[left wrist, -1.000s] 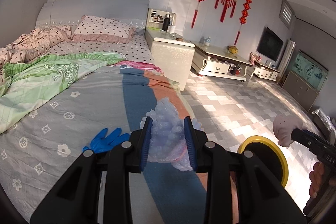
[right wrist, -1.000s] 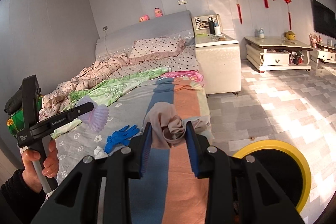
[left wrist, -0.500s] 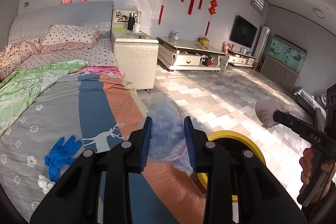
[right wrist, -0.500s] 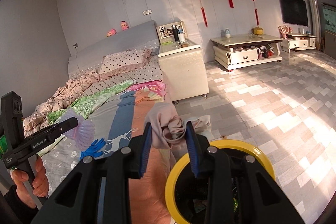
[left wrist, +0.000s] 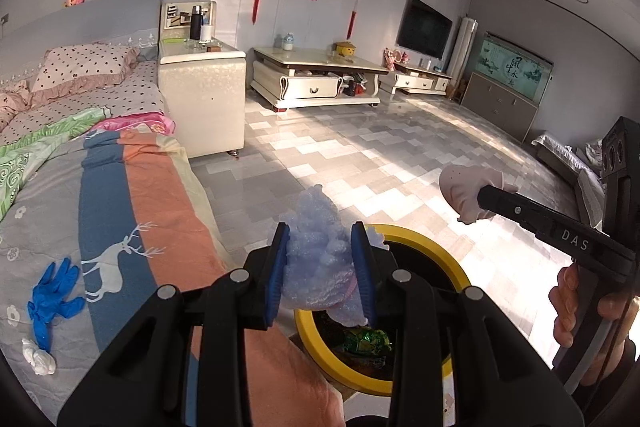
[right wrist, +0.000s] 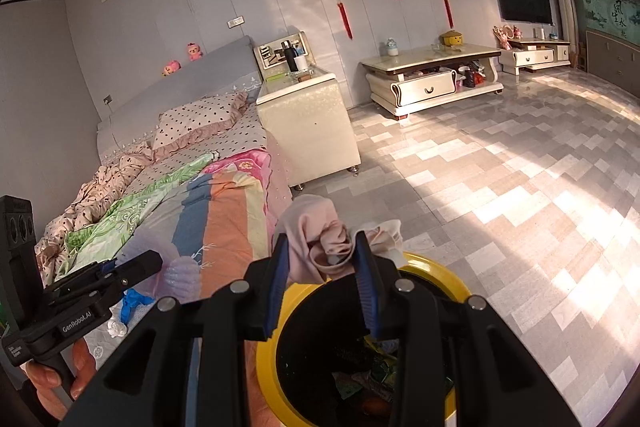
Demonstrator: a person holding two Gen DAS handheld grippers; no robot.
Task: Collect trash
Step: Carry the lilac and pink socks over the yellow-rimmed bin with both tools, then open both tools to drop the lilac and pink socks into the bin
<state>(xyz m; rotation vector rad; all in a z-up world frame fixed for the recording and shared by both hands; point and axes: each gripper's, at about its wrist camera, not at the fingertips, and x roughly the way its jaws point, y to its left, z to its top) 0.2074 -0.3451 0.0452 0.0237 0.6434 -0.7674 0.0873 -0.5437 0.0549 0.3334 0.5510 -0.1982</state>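
My left gripper (left wrist: 320,267) is shut on a crumpled wad of pale blue bubble wrap (left wrist: 316,259), held just above the near rim of a yellow-rimmed trash bin (left wrist: 424,239) on the floor beside the bed. My right gripper (right wrist: 320,267) is shut on a bunched pink cloth (right wrist: 320,235) over the same bin (right wrist: 436,277), which holds wrappers (right wrist: 376,367) inside. Each gripper shows in the other's view: the right one with its pink cloth (left wrist: 468,191), the left one with its bubble wrap (right wrist: 176,271). A blue glove (left wrist: 52,299) and a white tissue wad (left wrist: 38,359) lie on the bed.
The bed (left wrist: 120,187) with striped and floral covers fills the left. A white nightstand (left wrist: 204,95) stands at its head, a low TV cabinet (left wrist: 316,79) along the far wall. Tiled floor (left wrist: 380,155) spreads to the right of the bin.
Both grippers swung right from over the bed to above the yellow bin, still carrying the bubble wrap and pink cloth. The blue glove now lies far to the left.
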